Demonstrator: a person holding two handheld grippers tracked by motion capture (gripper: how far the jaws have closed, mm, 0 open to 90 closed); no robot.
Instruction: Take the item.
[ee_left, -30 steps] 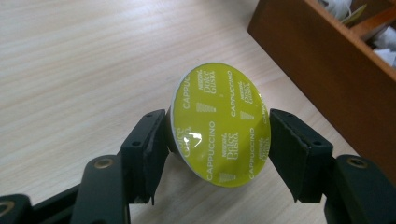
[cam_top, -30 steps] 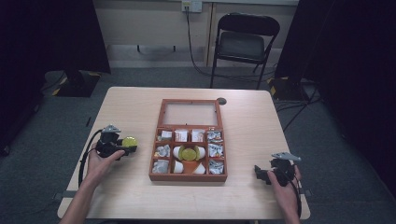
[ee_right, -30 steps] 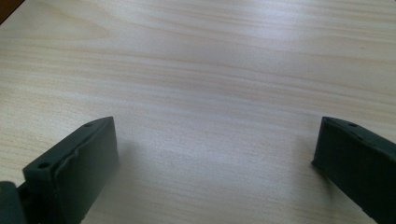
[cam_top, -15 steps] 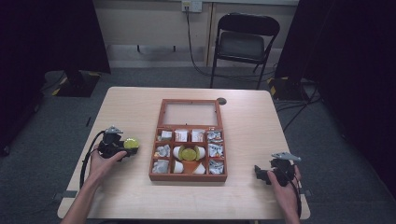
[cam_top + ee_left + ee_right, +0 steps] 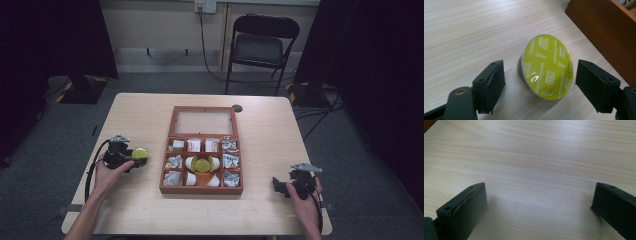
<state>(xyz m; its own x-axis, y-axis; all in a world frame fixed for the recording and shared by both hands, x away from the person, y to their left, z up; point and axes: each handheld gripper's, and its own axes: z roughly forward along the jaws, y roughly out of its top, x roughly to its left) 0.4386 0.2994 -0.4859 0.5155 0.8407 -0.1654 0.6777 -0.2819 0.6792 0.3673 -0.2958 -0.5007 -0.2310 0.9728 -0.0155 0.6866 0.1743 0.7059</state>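
We see the left gripper point(image 5: 131, 159) beside a yellow capsule point(image 5: 139, 153), left of the wooden box point(image 5: 202, 150) on the desk point(image 5: 270, 130).

A pale wood table point(image 5: 150, 107) with rounded corners stands on grey floor point(image 5: 165, 82). At its middle lies a brown wooden box point(image 5: 202, 189), its near part split into compartments, its far part 1 flat panel. A yellow-lidded capsule point(image 5: 139, 153) lies tilted on the tabletop just left of the box. A small dark disc point(image 5: 237, 108) sits near the far edge.
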